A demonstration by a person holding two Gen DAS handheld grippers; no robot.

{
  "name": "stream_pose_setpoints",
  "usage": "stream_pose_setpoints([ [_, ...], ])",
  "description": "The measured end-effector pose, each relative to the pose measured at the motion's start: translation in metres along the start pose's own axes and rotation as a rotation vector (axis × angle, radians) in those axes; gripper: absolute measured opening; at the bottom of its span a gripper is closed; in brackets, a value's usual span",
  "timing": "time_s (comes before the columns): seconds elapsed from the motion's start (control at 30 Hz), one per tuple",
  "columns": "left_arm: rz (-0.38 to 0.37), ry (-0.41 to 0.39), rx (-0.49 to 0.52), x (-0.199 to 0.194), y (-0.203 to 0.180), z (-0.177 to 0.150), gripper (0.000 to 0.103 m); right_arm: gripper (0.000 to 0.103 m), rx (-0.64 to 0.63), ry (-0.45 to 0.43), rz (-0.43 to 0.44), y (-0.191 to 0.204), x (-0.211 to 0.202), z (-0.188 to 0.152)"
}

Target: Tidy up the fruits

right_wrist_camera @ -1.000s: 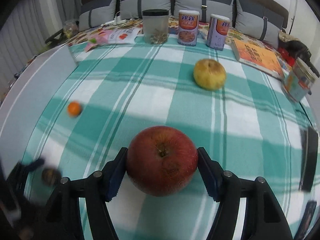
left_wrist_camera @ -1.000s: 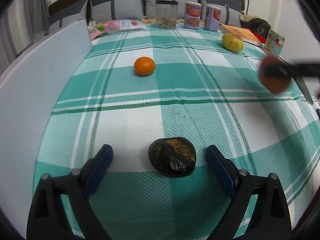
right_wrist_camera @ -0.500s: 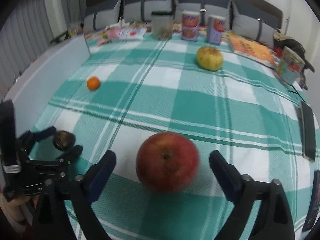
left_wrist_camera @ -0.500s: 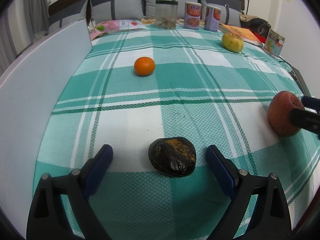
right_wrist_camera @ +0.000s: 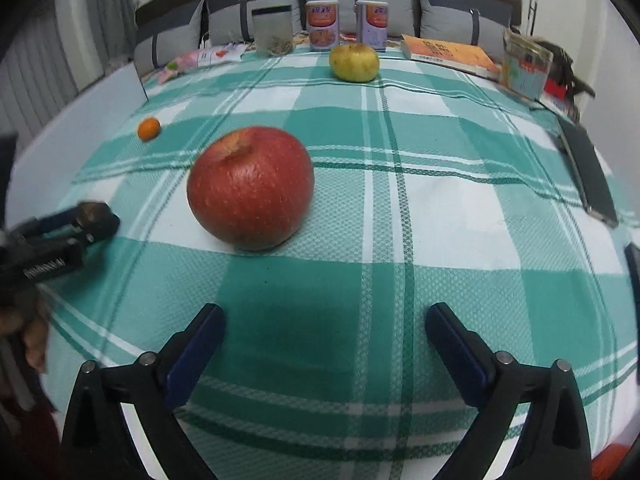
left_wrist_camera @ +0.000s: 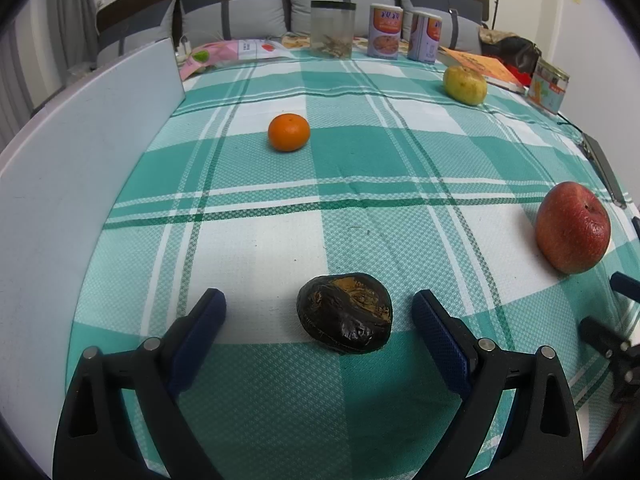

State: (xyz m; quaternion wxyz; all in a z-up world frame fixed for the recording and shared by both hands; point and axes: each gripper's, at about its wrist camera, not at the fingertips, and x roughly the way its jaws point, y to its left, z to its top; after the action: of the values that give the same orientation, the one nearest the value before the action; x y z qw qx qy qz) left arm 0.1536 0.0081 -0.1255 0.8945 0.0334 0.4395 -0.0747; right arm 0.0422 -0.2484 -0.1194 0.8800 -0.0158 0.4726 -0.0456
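A dark, shrivelled fruit [left_wrist_camera: 345,313] lies on the green checked cloth between the wide-open fingers of my left gripper [left_wrist_camera: 319,312], untouched. A red apple [right_wrist_camera: 251,188] rests on the cloth; it also shows at the right in the left wrist view [left_wrist_camera: 573,227]. My right gripper [right_wrist_camera: 325,325] is open and empty, drawn back from the apple. A small orange [left_wrist_camera: 289,132] lies farther back at centre left, also in the right wrist view [right_wrist_camera: 149,129]. A yellow-green apple [left_wrist_camera: 465,85] sits at the far right back, also in the right wrist view [right_wrist_camera: 354,62].
A white board [left_wrist_camera: 80,168] stands along the left edge. At the back are a clear jar [left_wrist_camera: 333,29], two cans [left_wrist_camera: 385,31], an orange book [right_wrist_camera: 448,54] and a printed box [right_wrist_camera: 526,66]. A dark flat device [right_wrist_camera: 588,172] lies at the right edge.
My right gripper carried the red apple down to the cloth, opened and let it go, then pulled back. The left gripper and dark fruit have not moved.
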Motion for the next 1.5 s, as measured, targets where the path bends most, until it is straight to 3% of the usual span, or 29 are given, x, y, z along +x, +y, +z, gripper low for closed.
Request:
stream_pose_setpoints([
  [0.13, 0.0, 0.0, 0.0, 0.0, 0.0, 0.0, 0.095, 0.103, -0.005, -0.042, -0.004, -0.001, -0.001, -0.006],
  [0.53, -0.003, 0.002, -0.002, 0.001, 0.0, 0.0, 0.096, 0.103, -0.013, -0.056, -0.005, -0.001, -0.001, -0.007],
  [0.63, -0.034, 0.039, 0.02, -0.001, 0.002, 0.001, 0.096, 0.103, -0.016, -0.058, -0.003, -0.001, -0.001, -0.007],
  [0.7, -0.097, 0.072, 0.029, -0.01, 0.009, -0.001, 0.095, 0.103, -0.017, -0.06, -0.003, -0.001, -0.001, -0.007],
  [0.77, -0.157, 0.051, 0.027, -0.025, 0.015, -0.006, 0.095, 0.103, -0.017, -0.062, -0.003, -0.001, -0.001, -0.007],
  [0.93, -0.128, 0.04, 0.096, -0.026, -0.003, 0.003, 0.093, 0.103, -0.011, -0.062, -0.001, -0.002, -0.002, -0.007],
  [0.97, -0.121, 0.039, 0.096, -0.023, -0.007, 0.006, 0.09, 0.103, -0.011, -0.056, 0.005, -0.003, -0.002, -0.007],
  [1.03, -0.1, 0.053, 0.097, -0.015, -0.01, 0.011, 0.068, 0.103, 0.001, -0.017, 0.043, -0.008, -0.005, -0.003],
  [1.07, -0.097, 0.072, 0.097, -0.011, -0.011, 0.012, 0.044, 0.103, 0.023, -0.016, 0.067, -0.011, -0.009, -0.001],
  [1.17, -0.095, 0.089, 0.078, -0.007, -0.008, 0.011, 0.042, 0.103, 0.062, -0.055, 0.119, -0.011, -0.019, 0.017],
  [1.37, -0.134, 0.126, -0.056, -0.023, 0.01, 0.01, 0.042, 0.102, -0.149, 0.006, 0.075, 0.037, 0.003, 0.062],
  [1.4, -0.145, 0.129, -0.076, -0.029, 0.013, 0.01, 0.042, 0.097, -0.153, 0.021, 0.069, 0.04, 0.009, 0.068],
  [1.43, -0.152, 0.131, -0.085, -0.033, 0.014, 0.01, 0.042, 0.083, -0.148, 0.047, 0.073, 0.041, 0.014, 0.072],
  [1.5, -0.168, 0.133, -0.1, -0.046, 0.017, 0.01, 0.042, 0.068, -0.112, 0.088, 0.067, 0.037, 0.022, 0.078],
])
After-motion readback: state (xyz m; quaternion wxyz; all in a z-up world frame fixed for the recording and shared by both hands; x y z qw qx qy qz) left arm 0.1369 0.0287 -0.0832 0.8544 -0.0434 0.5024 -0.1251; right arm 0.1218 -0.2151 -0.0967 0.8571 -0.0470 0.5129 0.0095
